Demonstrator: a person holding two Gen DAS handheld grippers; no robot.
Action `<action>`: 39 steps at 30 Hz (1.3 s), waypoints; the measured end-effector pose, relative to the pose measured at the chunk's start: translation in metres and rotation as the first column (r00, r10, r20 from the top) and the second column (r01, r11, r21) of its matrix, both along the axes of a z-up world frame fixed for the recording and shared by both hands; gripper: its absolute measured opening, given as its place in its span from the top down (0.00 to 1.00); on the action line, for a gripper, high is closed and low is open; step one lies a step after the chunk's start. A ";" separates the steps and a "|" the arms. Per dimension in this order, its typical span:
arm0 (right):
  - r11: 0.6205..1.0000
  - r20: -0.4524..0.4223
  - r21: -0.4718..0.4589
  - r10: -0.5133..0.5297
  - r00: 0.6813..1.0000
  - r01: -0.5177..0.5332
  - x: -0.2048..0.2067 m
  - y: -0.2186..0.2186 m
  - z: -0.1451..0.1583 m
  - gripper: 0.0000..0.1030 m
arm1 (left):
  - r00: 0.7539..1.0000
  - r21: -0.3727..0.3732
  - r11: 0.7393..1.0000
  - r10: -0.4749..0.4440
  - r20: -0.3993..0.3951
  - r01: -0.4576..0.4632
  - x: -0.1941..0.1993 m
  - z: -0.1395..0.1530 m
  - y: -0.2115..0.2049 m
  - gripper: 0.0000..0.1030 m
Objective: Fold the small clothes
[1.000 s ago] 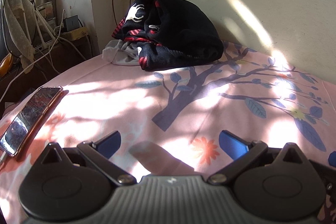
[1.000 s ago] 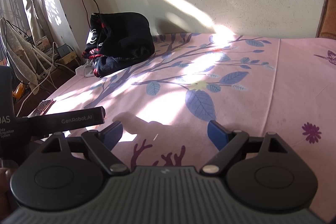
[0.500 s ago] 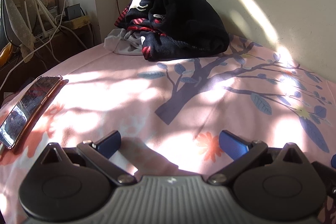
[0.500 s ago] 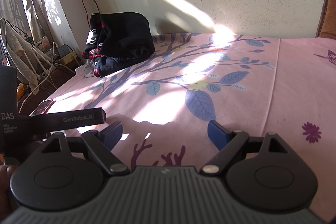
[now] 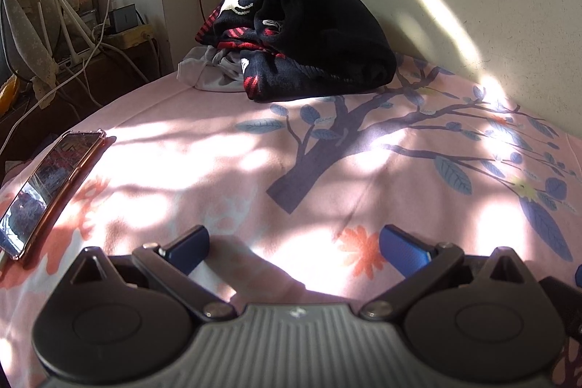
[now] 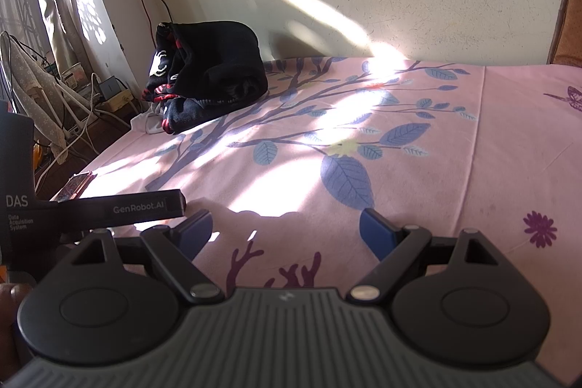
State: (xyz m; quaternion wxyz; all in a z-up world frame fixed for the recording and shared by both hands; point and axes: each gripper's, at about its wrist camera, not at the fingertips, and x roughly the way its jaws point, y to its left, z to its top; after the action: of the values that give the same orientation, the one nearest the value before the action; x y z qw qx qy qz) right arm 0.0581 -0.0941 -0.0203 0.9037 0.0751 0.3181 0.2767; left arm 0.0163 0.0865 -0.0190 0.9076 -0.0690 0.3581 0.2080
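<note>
1. Little has moved: your left view has tipped slightly, so the clothes pile (image 5: 305,35) sits a bit lower in frame than a second ago; the right view is unchanged.
2. Left claw (image 5: 294,244): spread, nothing between the jaws, bare bed (image 5: 182,170) under it.
3. Right claw (image 6: 285,230): spread wide, empty, over the bed.
4. Pile lies at the bed's far corner by the wall, well apart from both claws: ahead and slightly right of centre for the left claw, ahead and far left for the right one.
5. Left claw looks nearer, so reach with it first.
6. Pile's long axis runs roughly along the wall; white garment (image 5: 207,75) sticks out at its left.
7. Phone (image 5: 51,191) lies at the left bed edge; avoid it.
</note>
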 end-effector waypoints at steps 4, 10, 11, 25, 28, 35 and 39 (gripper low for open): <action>1.000 -0.001 0.001 0.000 1.000 0.000 0.000 0.000 0.000 0.12 | 1.000 0.001 1.000 -0.002 -0.001 0.002 0.000 0.000 0.000 0.00; 1.000 -0.001 0.001 0.001 1.000 -0.001 0.001 0.000 0.000 0.12 | 1.000 0.000 1.000 -0.002 -0.001 0.002 0.001 0.000 0.000 0.00; 1.000 -0.001 0.001 0.001 1.000 -0.001 0.001 0.000 0.000 0.12 | 1.000 0.000 1.000 -0.002 -0.002 0.002 0.001 0.000 0.000 0.00; 1.000 -0.003 0.006 0.002 1.000 -0.002 0.000 0.000 -0.001 0.12 | 0.999 0.012 1.000 0.029 0.018 -0.029 -0.009 0.012 0.003 0.00; 1.000 -0.002 0.008 0.000 1.000 0.000 0.000 -0.001 -0.001 0.12 | 0.998 0.048 0.998 0.040 0.046 -0.042 -0.013 0.022 -0.001 0.00; 1.000 0.012 0.010 -0.010 1.000 0.010 -0.002 -0.002 0.001 0.12 | 0.997 0.082 0.996 0.027 0.069 -0.033 -0.018 0.038 -0.008 0.00; 1.000 0.014 0.010 -0.012 1.000 0.012 -0.002 -0.002 0.002 0.12 | 0.998 0.093 0.995 0.024 0.061 -0.030 -0.018 0.039 -0.010 0.00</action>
State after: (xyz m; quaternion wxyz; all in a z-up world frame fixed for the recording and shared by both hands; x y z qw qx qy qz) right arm 0.0565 -0.0962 -0.0187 0.9072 0.0794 0.3097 0.2735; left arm -0.0021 0.0760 0.0196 0.9172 -0.0372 0.3196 0.2348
